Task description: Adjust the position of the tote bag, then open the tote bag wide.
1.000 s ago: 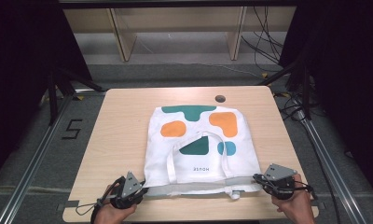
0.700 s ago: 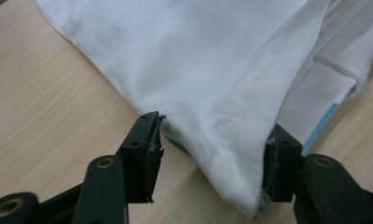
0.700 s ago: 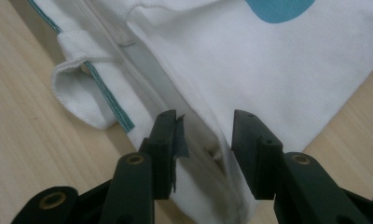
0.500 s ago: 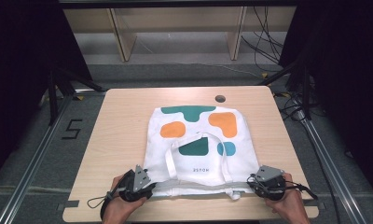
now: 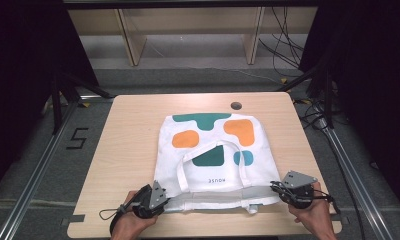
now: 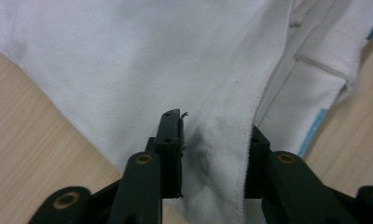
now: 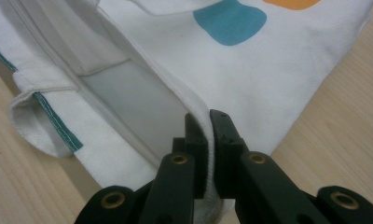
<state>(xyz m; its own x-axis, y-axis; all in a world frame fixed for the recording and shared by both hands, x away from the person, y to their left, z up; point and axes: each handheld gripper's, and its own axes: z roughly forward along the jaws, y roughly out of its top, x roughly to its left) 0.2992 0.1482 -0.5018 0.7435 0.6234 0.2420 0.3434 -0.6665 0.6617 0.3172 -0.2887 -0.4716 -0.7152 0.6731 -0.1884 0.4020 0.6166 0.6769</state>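
Observation:
A white tote bag point(image 5: 198, 129) with teal and orange shapes lies flat on the wooden table point(image 5: 128, 130), its mouth toward the near edge and a handle loop point(image 5: 188, 160) resting on top. My left gripper point(image 5: 164, 200) is at the bag's near left corner. In the left gripper view its jaws point(image 6: 212, 140) stand apart with a loose fold of the bag's cloth point(image 6: 222, 154) between them; they have just been closing. My right gripper point(image 5: 275, 189) is at the near right corner, and its jaws point(image 7: 209, 126) are shut on the bag's hem point(image 7: 152, 79).
A round dark hole point(image 5: 235, 105) sits in the tabletop beyond the bag. Bare wood runs left and right of the bag. Metal rails point(image 5: 43, 165) flank the table, and shelving legs point(image 5: 130, 40) and cables point(image 5: 283, 45) stand behind it.
The left gripper has moved inward along the bag's near edge. The bag's mouth, pulled taut before, now lies slacker, and the handle loop has come to rest on the bag.

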